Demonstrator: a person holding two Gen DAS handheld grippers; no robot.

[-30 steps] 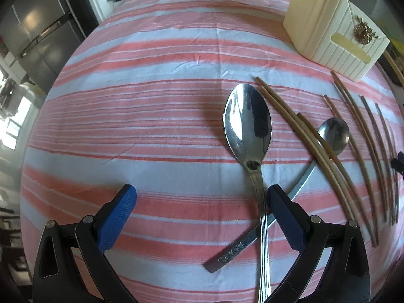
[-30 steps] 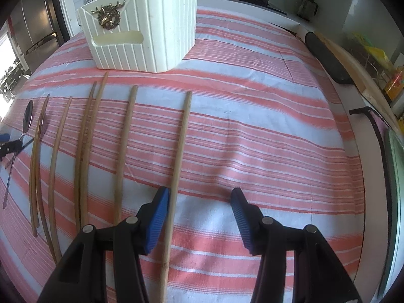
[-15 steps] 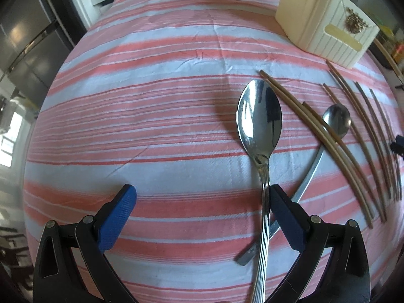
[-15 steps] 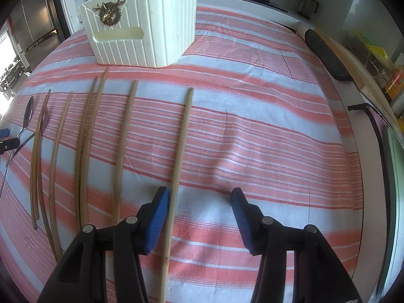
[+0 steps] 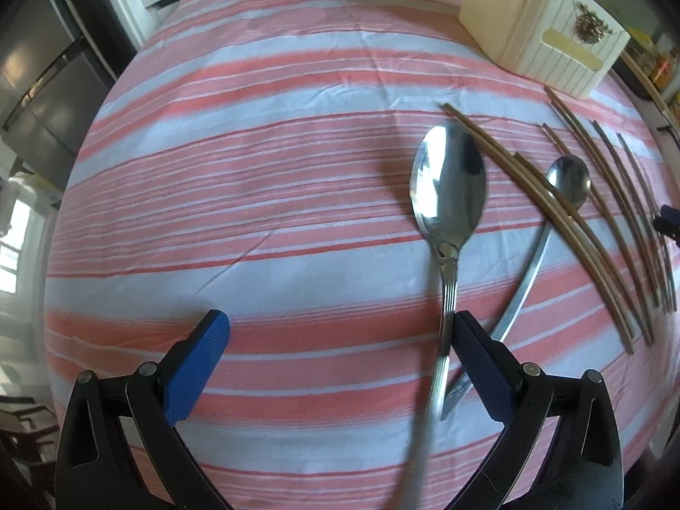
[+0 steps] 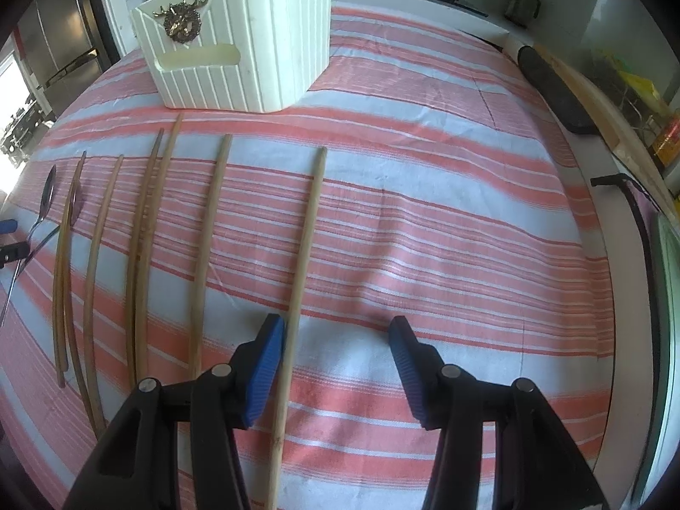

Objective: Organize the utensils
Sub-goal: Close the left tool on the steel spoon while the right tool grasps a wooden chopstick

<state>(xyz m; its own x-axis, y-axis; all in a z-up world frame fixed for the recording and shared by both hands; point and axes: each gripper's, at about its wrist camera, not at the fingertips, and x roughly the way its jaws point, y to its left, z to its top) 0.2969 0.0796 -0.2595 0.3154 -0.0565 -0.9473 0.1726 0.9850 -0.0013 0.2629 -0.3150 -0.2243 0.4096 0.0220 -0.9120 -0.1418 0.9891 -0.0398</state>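
Beside my wide-apart left gripper lies the big spoon; right gripper, also apart, straddles one chopstick for picking

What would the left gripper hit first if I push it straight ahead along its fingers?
Most likely bare striped tablecloth: the left gripper is open over empty cloth. The large spoon lies just inside its right finger, so that could graze the handle; depth is unclear.

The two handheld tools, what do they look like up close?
Both match. The left tool and right tool each have two black plastic arms with triangular cut-outs and round silver pivot pins, and each arm ends in a blue pad with a fine ribbed texture. No cables, markings, hands or sleeves show.
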